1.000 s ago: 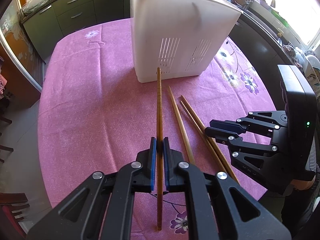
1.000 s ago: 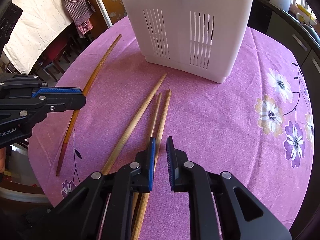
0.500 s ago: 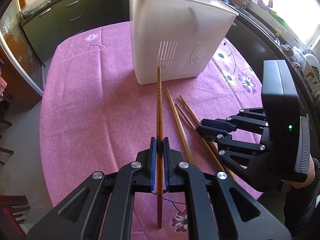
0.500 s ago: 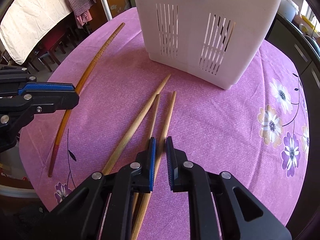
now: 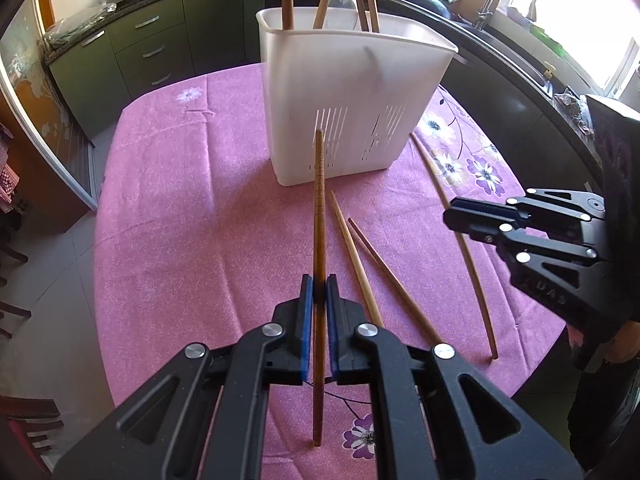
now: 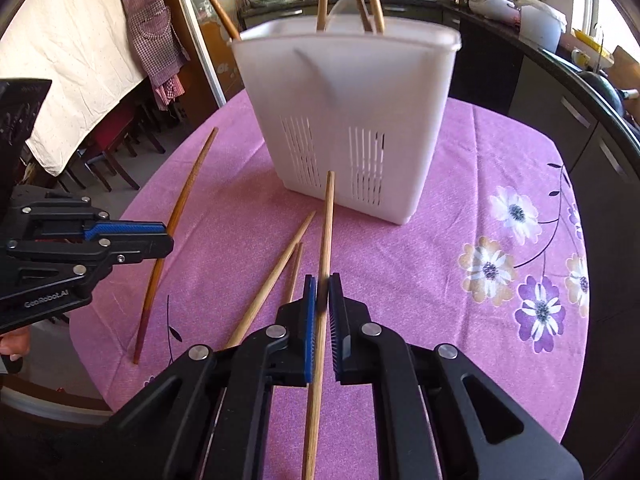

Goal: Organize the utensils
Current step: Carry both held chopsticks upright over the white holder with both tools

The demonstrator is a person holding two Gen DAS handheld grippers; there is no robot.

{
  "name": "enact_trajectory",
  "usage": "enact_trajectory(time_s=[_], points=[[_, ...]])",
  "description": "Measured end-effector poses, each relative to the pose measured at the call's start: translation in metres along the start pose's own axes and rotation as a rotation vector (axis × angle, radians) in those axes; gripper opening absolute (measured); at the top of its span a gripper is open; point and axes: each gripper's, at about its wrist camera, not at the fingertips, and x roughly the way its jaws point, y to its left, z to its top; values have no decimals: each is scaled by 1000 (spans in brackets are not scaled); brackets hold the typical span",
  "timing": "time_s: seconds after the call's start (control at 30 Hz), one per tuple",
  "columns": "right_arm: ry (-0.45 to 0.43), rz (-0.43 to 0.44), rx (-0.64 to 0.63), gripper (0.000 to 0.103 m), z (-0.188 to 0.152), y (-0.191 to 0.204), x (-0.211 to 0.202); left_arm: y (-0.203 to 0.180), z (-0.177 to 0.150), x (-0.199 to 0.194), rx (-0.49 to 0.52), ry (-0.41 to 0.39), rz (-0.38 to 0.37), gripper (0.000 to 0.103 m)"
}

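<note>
L jaws: left gripper [image 5: 316, 294] clamped on dark chopstick [image 5: 319, 216], lifted
R jaws: right gripper [image 6: 322, 294] clamped on pale chopstick [image 6: 326, 232], lifted
Left: 2 chopsticks [image 5: 370, 270] lie mid-table [image 5: 168, 216], nr front edge
Done: several utensils stand in caddy [image 5: 344, 92], far end

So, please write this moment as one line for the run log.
left hand-held gripper: shut on dark chopstick | right hand-held gripper: shut on light chopstick | holder: upright

2 chopsticks [image 5: 362, 264] lie on the pink surface [image 5: 180, 240] near the white holder [image 5: 348, 108]; 2 others [image 5: 319, 216] are held lifted.
</note>
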Motion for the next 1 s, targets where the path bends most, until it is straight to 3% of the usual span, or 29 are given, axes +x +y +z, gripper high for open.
enact_trajectory(time_s=[0.27, 0.43, 0.53, 0.73, 1.0], points=[[-156, -23, 21, 5, -1, -6, -64, 4, -1, -32, -6, -69, 11, 7], [-170, -36, 18, 5, -10, -7, -78, 4, -1, -48, -10, -105, 20, 7], [-89, -29, 27, 6, -7, -10, -57, 3, -2, -53, -8, -113, 26, 7], [125, -30, 11, 6, -5, -11, 26, 1, -5, -59, -2, -124, 22, 7], [260, -81, -19, 7, 3, -8, 76, -4, -5, -63, 28, -133, 15, 7]])
